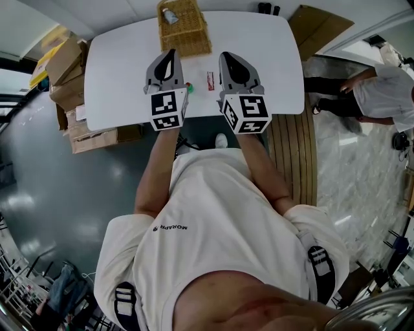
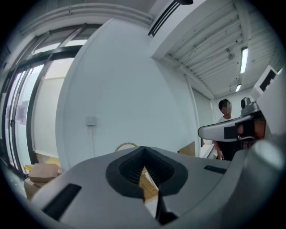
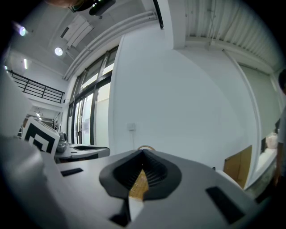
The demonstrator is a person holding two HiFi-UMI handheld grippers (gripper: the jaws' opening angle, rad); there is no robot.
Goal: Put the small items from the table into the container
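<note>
Left gripper [image 1: 170, 58] above near part of table [image 1: 116, 71], jaws pressed together, nothing between them. Right gripper [image 1: 228, 61] alongside, jaws also meeting at tips, empty. Both level, pointing at basket [image 1: 187, 35] at far table edge. Silvery item [image 1: 169, 16] lies in basket's far end. Red-white item [image 1: 210, 81] on table between grippers. Green-red item [image 1: 189, 85] just beside left gripper, partly hidden, perhaps touching it. Person [image 1: 381, 90] stands on floor at right.
</note>
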